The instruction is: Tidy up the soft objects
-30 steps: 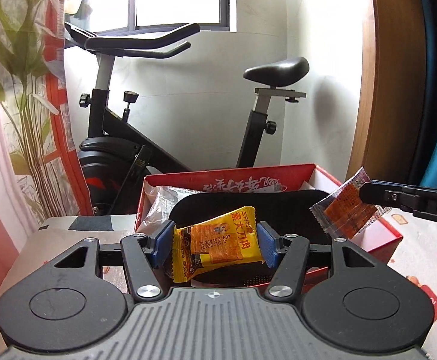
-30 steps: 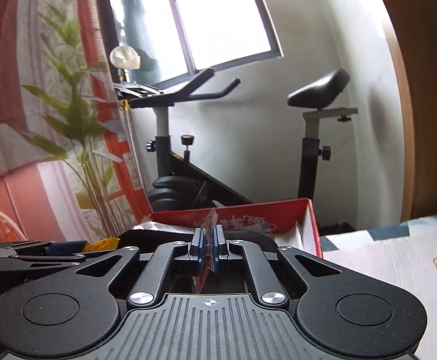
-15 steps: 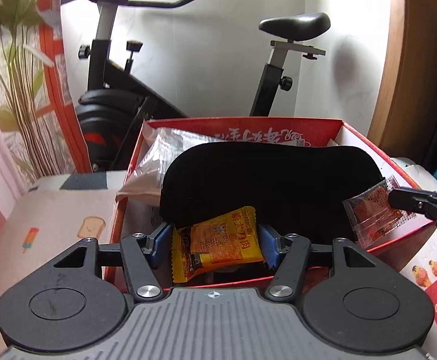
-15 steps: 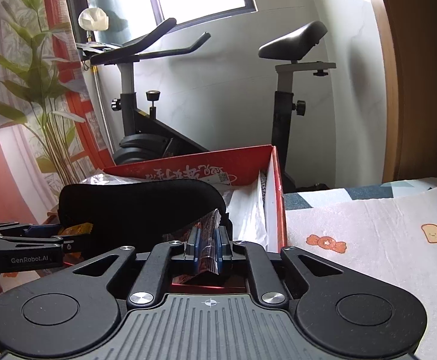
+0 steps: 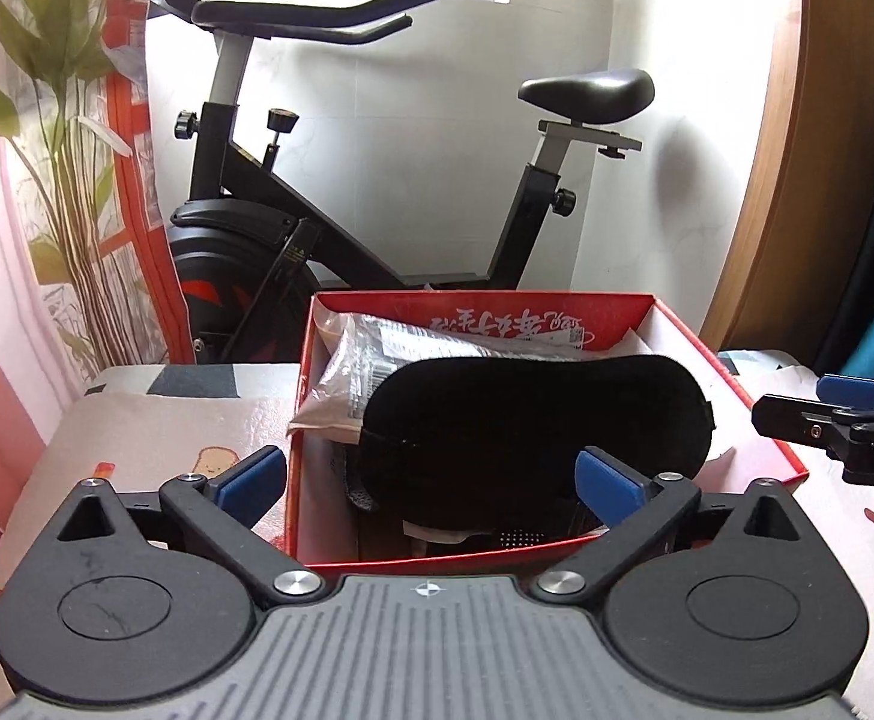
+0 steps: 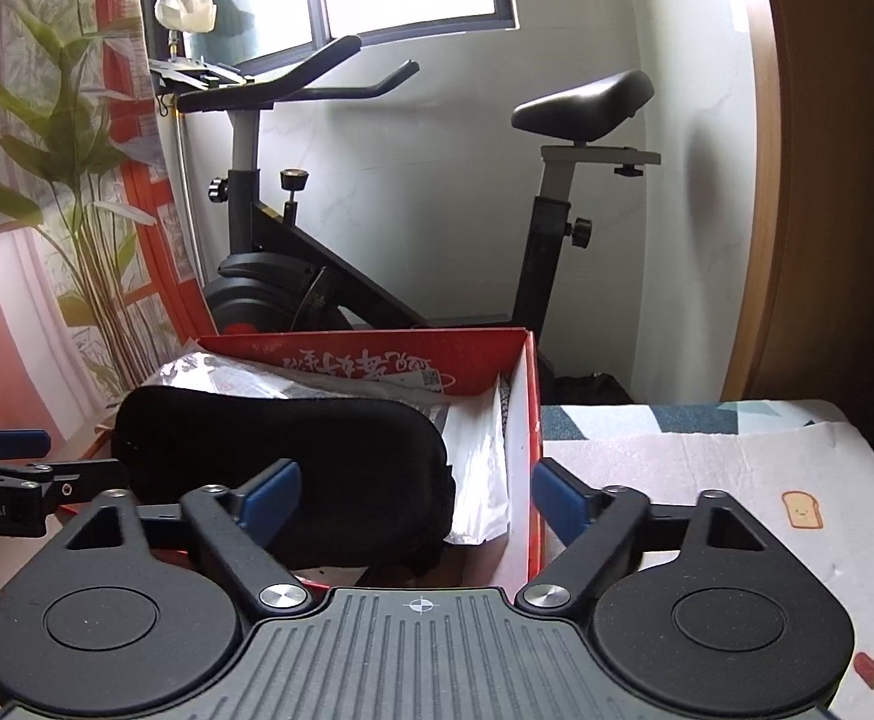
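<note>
Behind the exercise bike [image 5: 377, 192], on the cloth-covered table [image 6: 707, 468], both packets have just dropped from view as the left gripper [image 5: 431, 483] and right gripper [image 6: 416, 495] spring apart, empty over the red box [image 5: 731, 372], probably beside the black pad [image 5: 533, 426].

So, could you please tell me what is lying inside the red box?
In the red box, a black eye mask lies on top, over clear plastic packets and white wrapping. Whatever sits beneath the mask is covered.
</note>
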Tool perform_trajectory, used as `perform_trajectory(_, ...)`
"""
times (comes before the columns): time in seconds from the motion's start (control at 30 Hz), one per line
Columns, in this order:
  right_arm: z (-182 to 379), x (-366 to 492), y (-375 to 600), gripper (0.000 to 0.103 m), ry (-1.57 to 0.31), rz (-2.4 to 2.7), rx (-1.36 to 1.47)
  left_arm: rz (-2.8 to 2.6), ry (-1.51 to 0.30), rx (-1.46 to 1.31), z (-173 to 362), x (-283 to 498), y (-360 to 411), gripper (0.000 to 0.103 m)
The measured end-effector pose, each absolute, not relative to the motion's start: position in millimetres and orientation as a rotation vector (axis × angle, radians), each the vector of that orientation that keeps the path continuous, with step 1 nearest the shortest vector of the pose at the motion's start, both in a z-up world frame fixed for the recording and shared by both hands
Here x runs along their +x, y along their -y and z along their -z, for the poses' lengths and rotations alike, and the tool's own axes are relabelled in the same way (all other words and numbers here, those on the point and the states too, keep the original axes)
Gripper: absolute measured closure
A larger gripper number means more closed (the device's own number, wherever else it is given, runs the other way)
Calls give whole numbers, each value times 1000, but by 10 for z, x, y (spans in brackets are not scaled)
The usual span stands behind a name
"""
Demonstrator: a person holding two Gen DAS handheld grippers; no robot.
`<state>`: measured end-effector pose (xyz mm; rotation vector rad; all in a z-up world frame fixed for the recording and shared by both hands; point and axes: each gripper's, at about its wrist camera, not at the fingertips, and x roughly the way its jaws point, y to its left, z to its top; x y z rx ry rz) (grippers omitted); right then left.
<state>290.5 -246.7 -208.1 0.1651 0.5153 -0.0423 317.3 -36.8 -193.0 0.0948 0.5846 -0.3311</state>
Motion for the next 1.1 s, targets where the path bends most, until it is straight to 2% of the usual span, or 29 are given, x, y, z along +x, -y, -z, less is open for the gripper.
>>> perform_trajectory(0.03, 2003, 2862, 2452, 1, -512, 43, 159, 326, -573, 95, 1849, 3115, 342, 0)
perform_trajectory(0.07, 1924, 2815, 2434, 0, -509, 41, 155, 321, -558, 98, 1765, 3047, 322, 0)
perform_trajectory(0.3, 1349, 2412, 2325, 0, -490, 9, 184, 275, -438, 137, 1172, 2477, 225, 0)
perform_trajectory(0.67, 397, 1400, 1895, 0, -337, -7, 134, 177, -286, 86, 379, 1492, -31, 0)
perform_trajectory(0.9, -9, 781, 1632, 0, -262, 42, 111, 193, -218, 72, 42, 917, -150, 0)
perform_trajectory(1.1, -171, 328, 1515, 0, -221, 62, 118, 221, -232, 43, -87, 527, -240, 0)
